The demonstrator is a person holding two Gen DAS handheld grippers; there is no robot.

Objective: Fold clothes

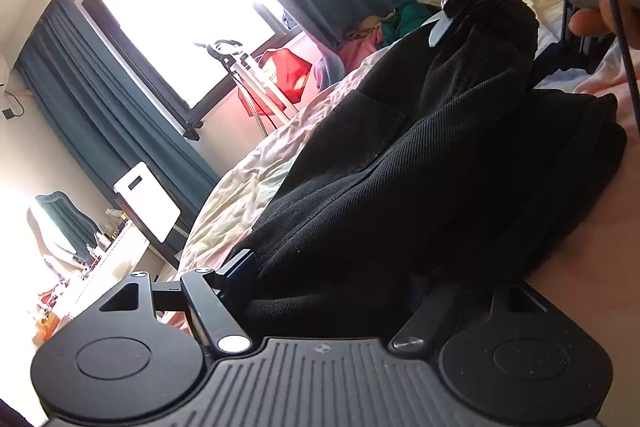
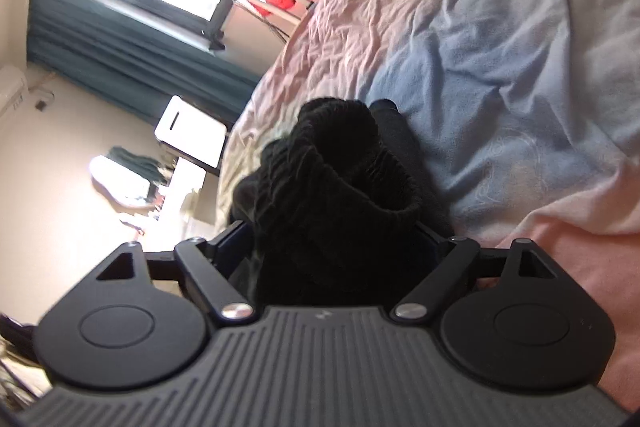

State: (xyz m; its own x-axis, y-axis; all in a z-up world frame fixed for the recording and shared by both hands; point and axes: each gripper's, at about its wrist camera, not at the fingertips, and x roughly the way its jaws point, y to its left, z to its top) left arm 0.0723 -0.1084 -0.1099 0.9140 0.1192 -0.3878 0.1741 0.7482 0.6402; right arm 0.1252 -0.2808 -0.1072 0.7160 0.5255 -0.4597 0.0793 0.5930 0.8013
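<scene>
Between the spread jaws of the right gripper (image 2: 338, 247) sits the ribbed waistband of one black garment (image 2: 340, 179); its pads are hidden behind the cloth, so whether they press it is unclear. The left gripper (image 1: 352, 279) also stands wide, the same garment (image 1: 420, 155) bunched across its gap, with one finger (image 1: 240, 267) showing and the other buried. The garment lies near the bed's (image 2: 500, 47) edge on a crumpled sheet. One hand (image 1: 600, 15), cut off, holds the right gripper (image 1: 460, 7).
</scene>
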